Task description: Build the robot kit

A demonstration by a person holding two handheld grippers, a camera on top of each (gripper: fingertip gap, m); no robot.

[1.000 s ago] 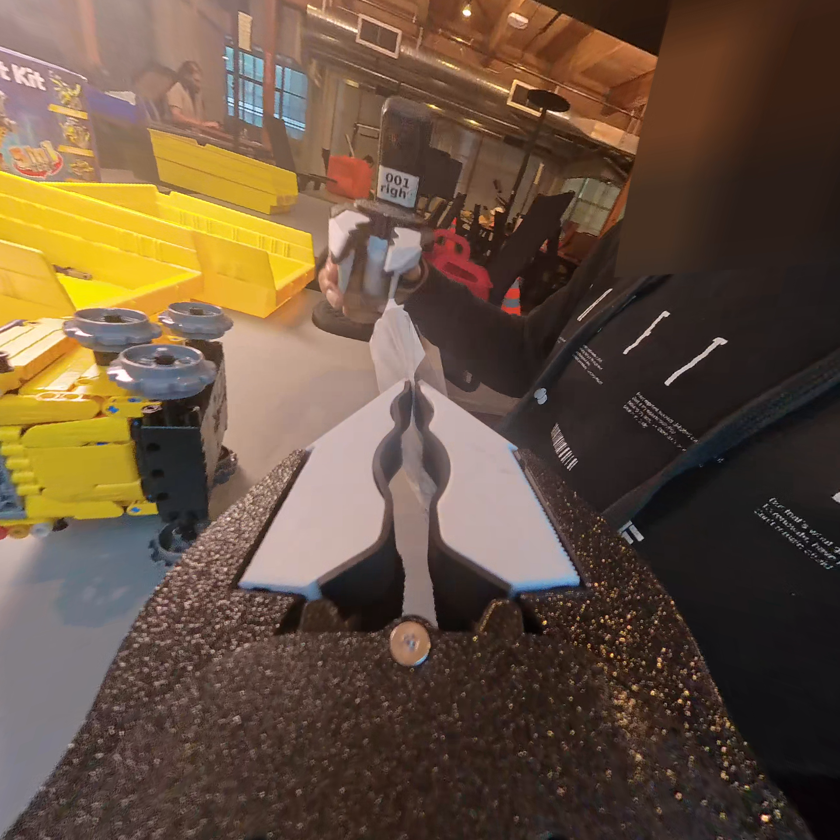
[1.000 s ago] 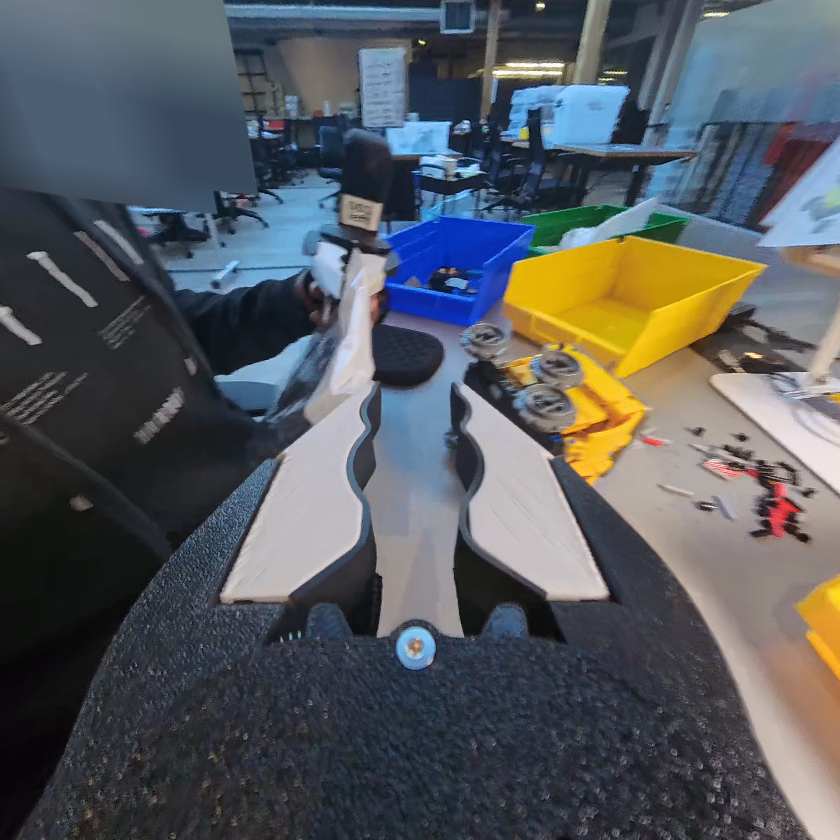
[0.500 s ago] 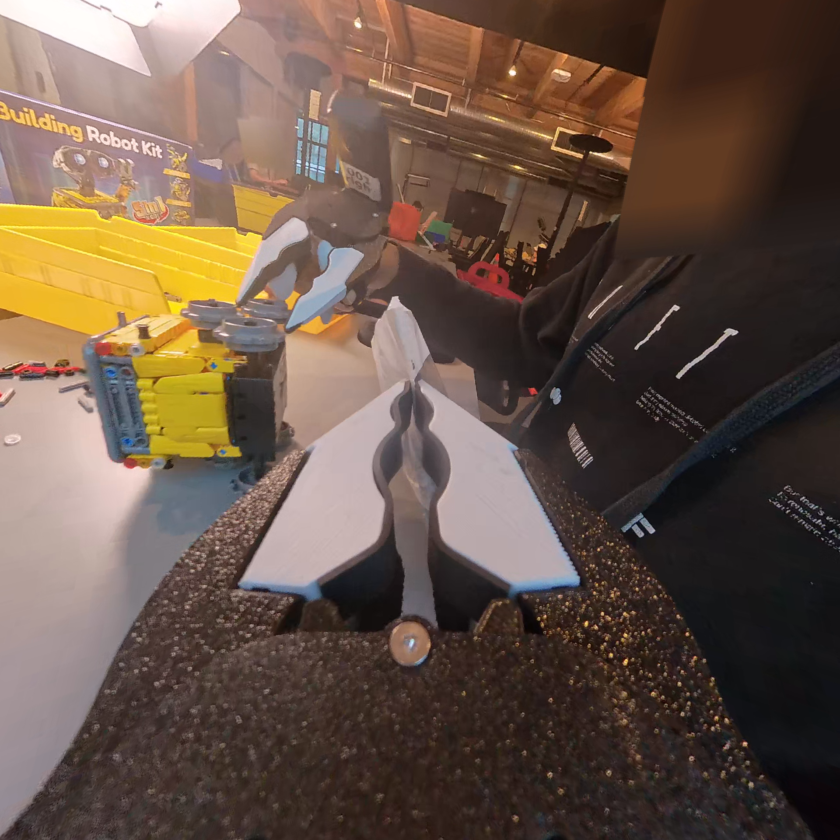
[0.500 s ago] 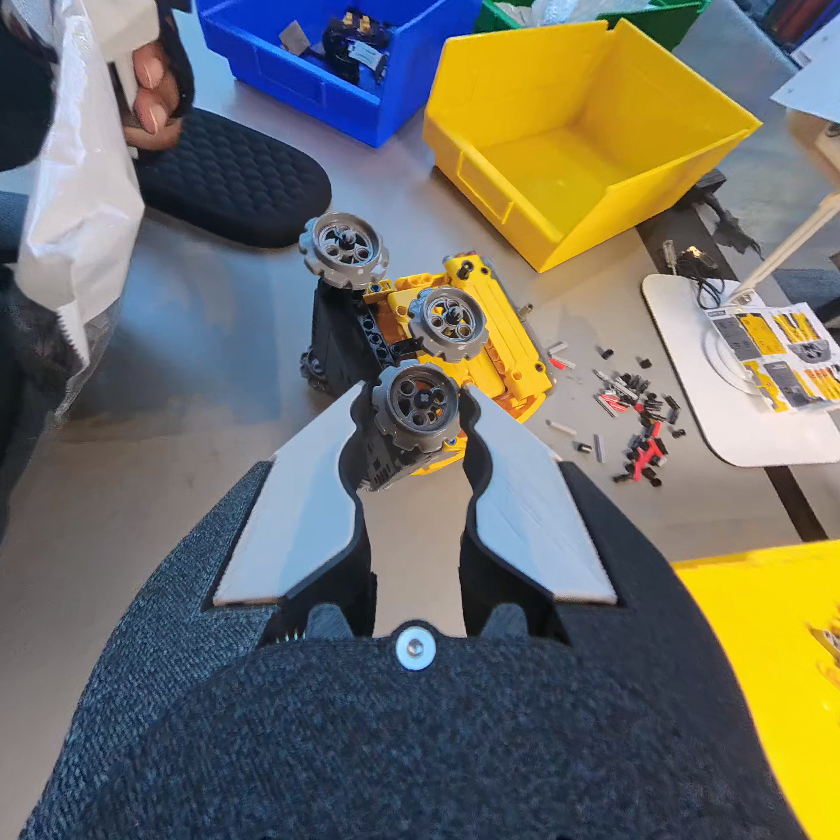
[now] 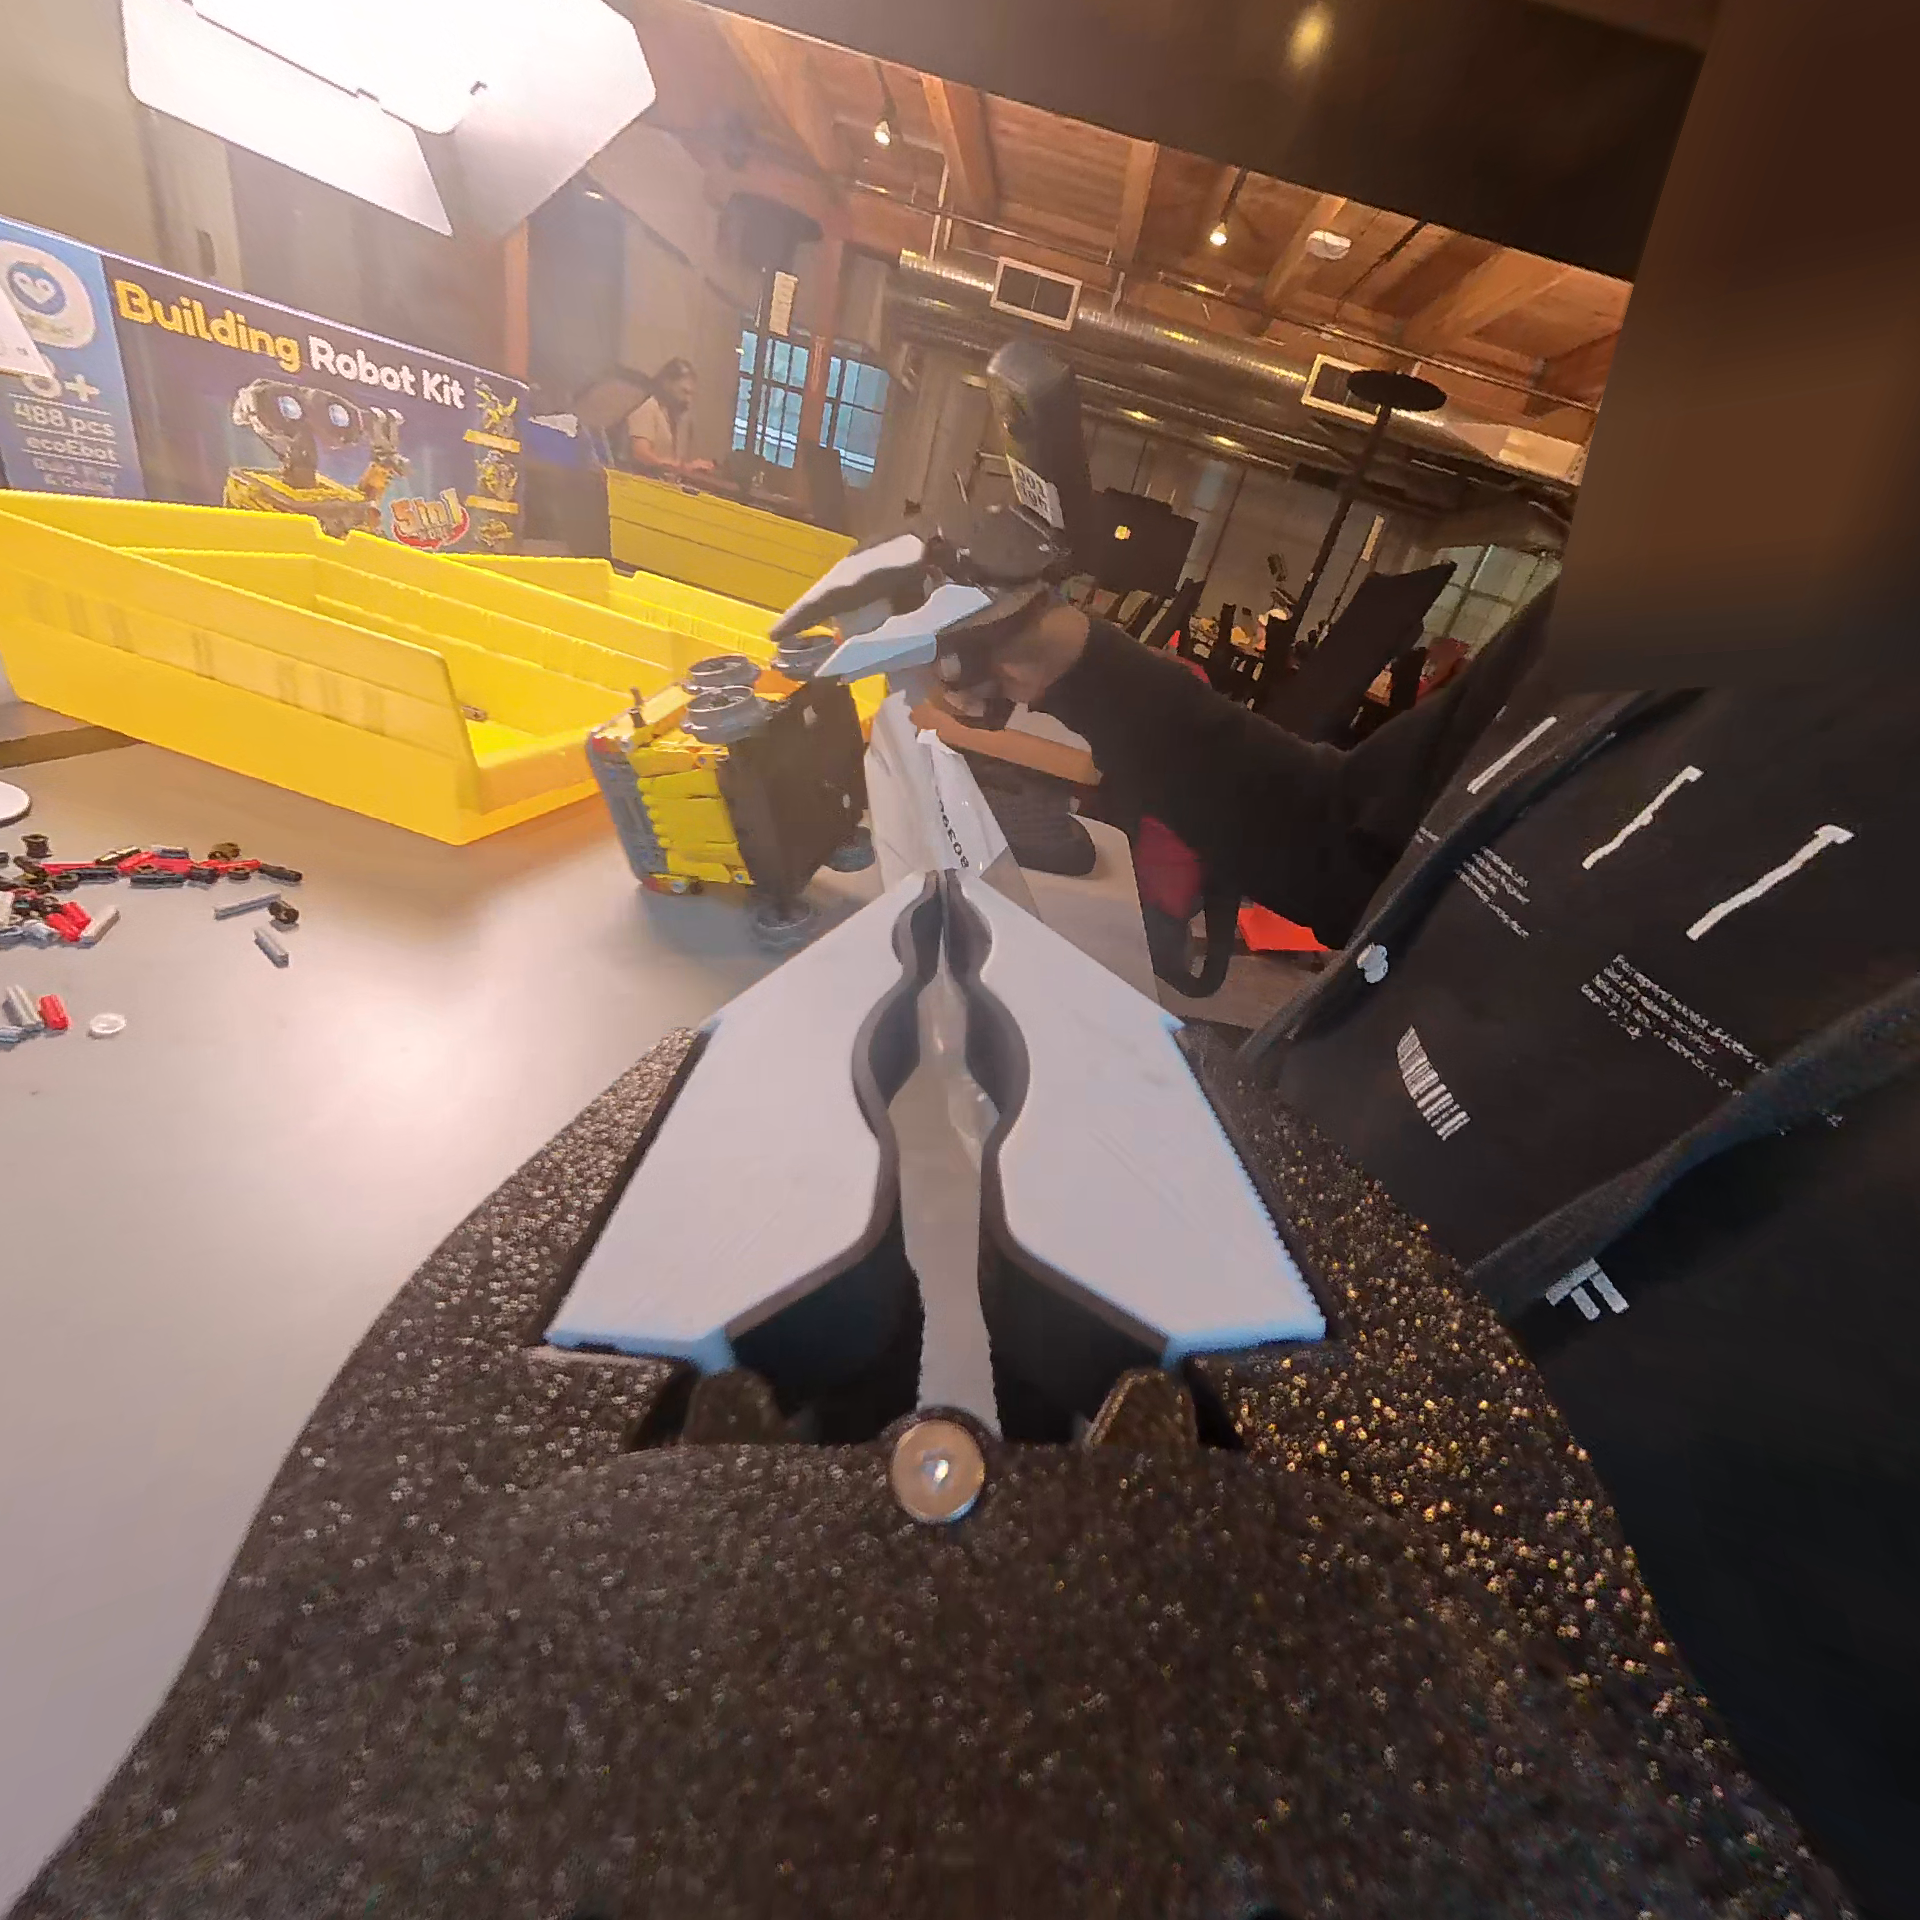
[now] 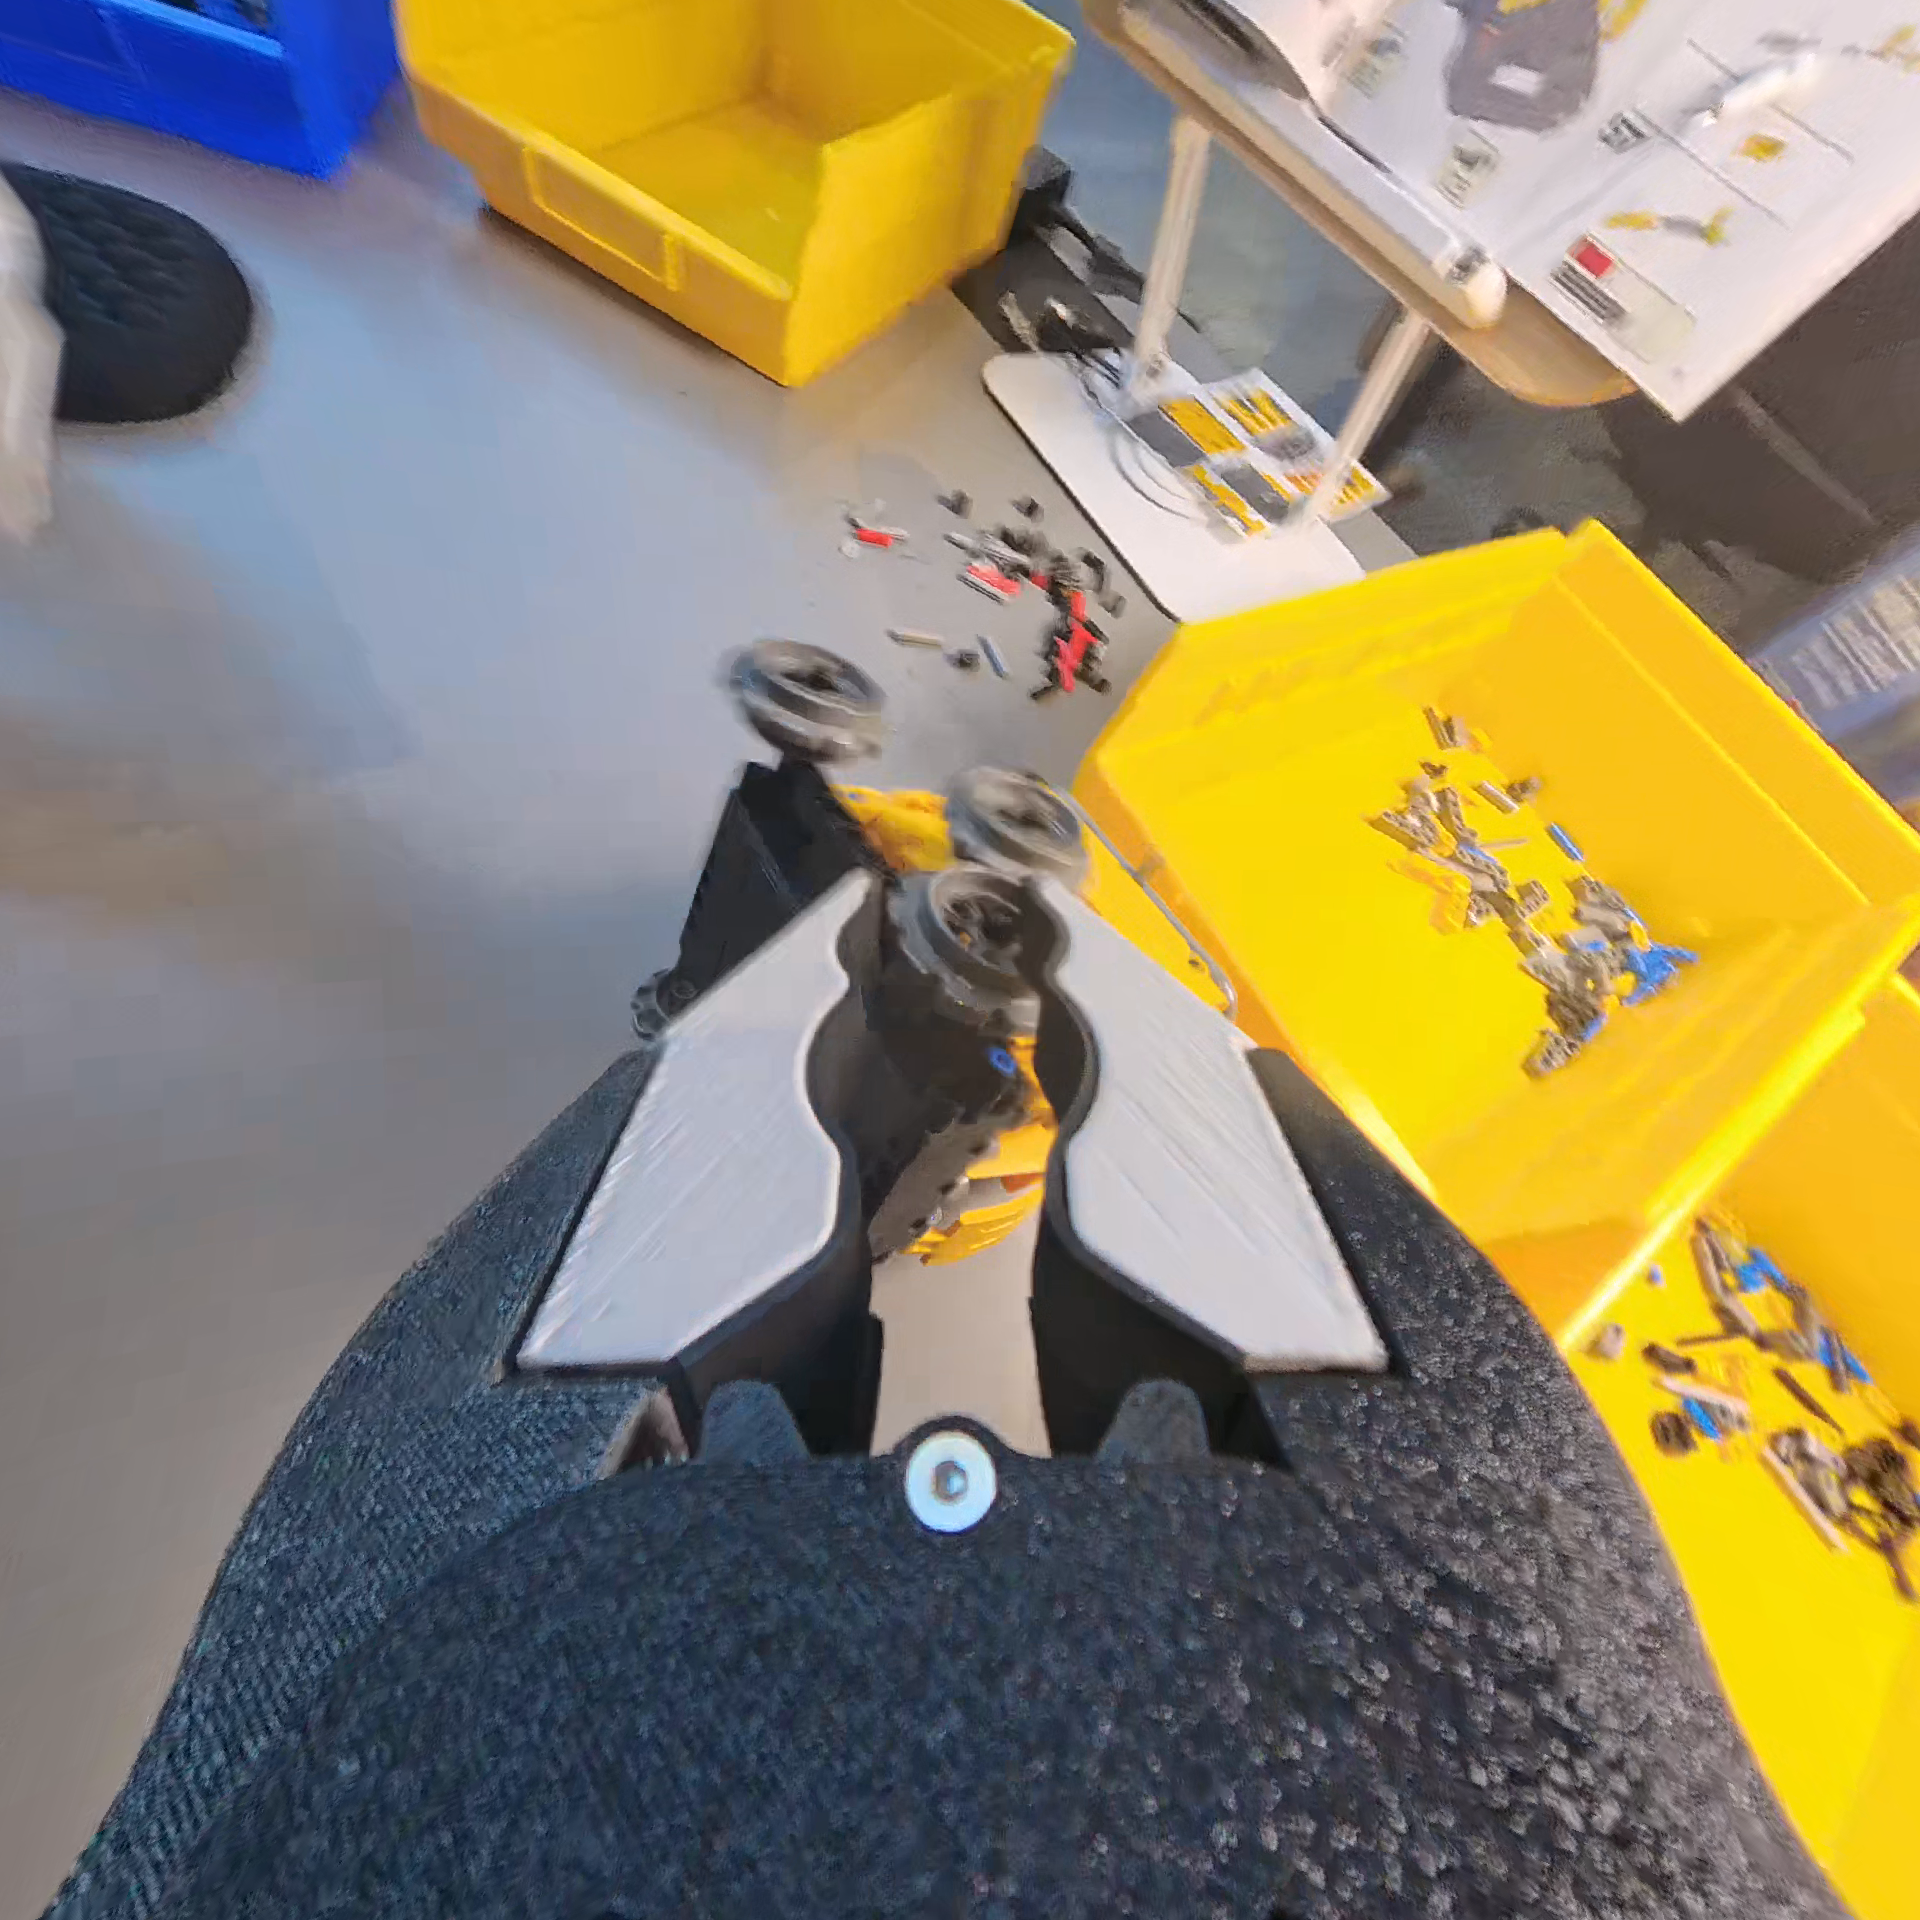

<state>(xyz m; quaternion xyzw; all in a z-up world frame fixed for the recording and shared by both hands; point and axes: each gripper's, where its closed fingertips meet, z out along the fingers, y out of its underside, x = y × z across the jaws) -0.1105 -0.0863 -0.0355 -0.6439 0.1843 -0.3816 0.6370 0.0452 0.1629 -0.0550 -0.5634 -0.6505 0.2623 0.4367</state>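
Observation:
My left gripper [image 5: 940, 885] is shut on a clear and white plastic bag [image 5: 928, 795] that stands up from its tips. My right gripper [image 6: 958, 902] is closed around a grey wheel [image 6: 975, 927] on top of a yellow and black brick model [image 6: 774, 873]. The wheel sits between the fingertips [image 6: 831, 940]. In the left wrist view the model [image 5: 717, 805] leans over on the grey table [image 5: 312, 1091], with the right gripper [image 5: 868, 623] at its top wheels. The right wrist view is blurred.
A yellow bin with several small parts [image 6: 1299, 810] lies just right of the model. An open yellow bin [image 6: 665, 249], a blue bin [image 6: 187, 83] and a black pad [image 6: 135, 301] are farther back. Loose small parts [image 6: 1023, 582] lie by a white stand base [image 6: 1049, 416]. Long yellow trays [image 5: 260, 644] and a printed kit box [image 5: 260, 416] show in the left wrist view. Left tips to right tips: about 30 cm.
My right gripper has dropped onto the model and closed on a wheel. The model has tipped and shifted toward the yellow parts bin. My left gripper keeps its hold on the bag.

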